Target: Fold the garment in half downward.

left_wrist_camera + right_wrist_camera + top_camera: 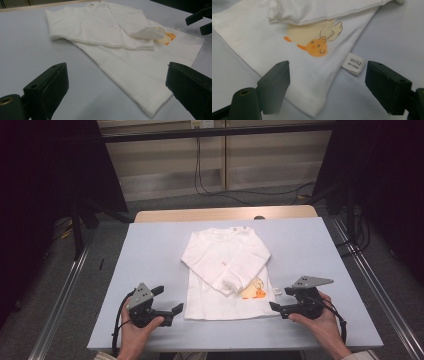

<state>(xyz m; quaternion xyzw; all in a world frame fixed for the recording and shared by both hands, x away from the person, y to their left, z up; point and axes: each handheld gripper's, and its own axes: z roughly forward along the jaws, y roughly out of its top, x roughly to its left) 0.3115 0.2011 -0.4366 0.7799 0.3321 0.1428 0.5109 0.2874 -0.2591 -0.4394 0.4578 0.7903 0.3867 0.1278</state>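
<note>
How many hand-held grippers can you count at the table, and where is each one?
2. The left hand-held gripper sits at the white shirt's near-left hem corner; the right hand-held gripper sits at its near-right corner, by the size tag. Both have open jaws.

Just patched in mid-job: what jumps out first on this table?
A small white shirt lies flat at the middle of the pale blue table, both sleeves folded across its front, with an orange chick print near the hem and a size label at the side seam. The left gripper and the right gripper sit at the two near hem corners, jaws open, nothing held.
</note>
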